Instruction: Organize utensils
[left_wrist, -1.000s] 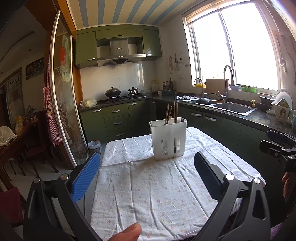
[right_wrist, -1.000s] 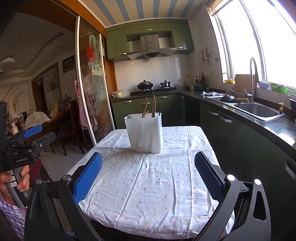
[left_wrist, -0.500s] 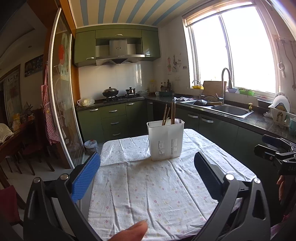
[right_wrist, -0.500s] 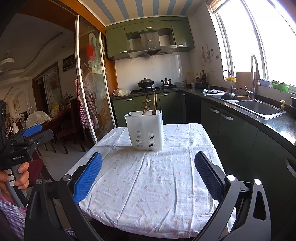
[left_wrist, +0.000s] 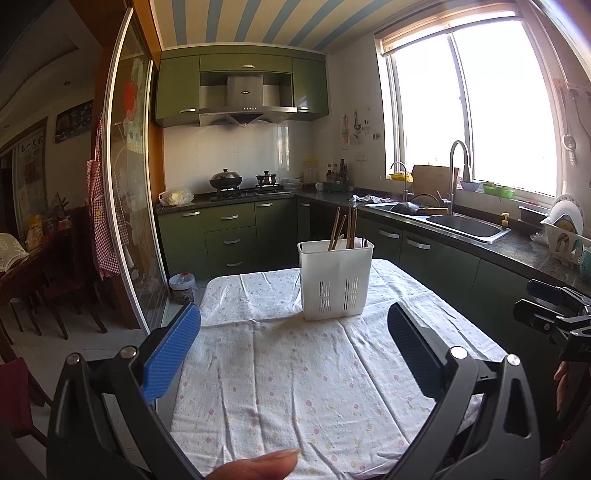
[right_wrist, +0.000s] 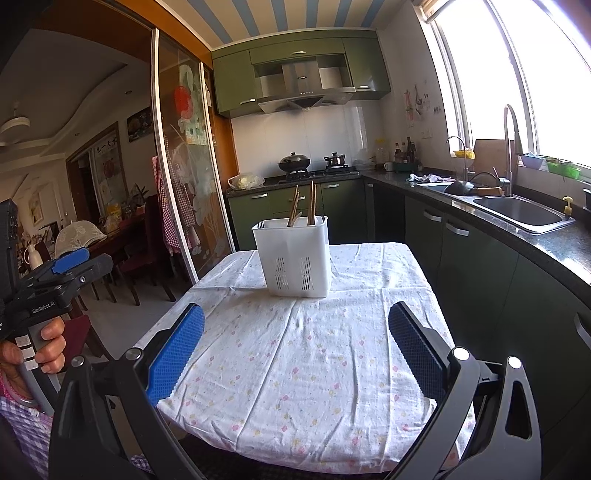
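Room: green-cabinet kitchen with a steel sink (left_wrist: 467, 225) set at the right under a bright window.
Surface: table (left_wrist: 295, 369) covered by a creased, flower-printed white cloth.
Holder: white plastic utensil holder (left_wrist: 335, 280) is placed upright on the far half of the cloth, slotted at the base.
Contents: brown chopsticks (left_wrist: 343, 227) are stood inside, leaning.
Left gripper (left_wrist: 293, 347): spread wide, nothing held; holder seen far ahead between its fingers.
Right gripper (right_wrist: 295, 343): likewise spread wide, nothing held, well short of the holder.
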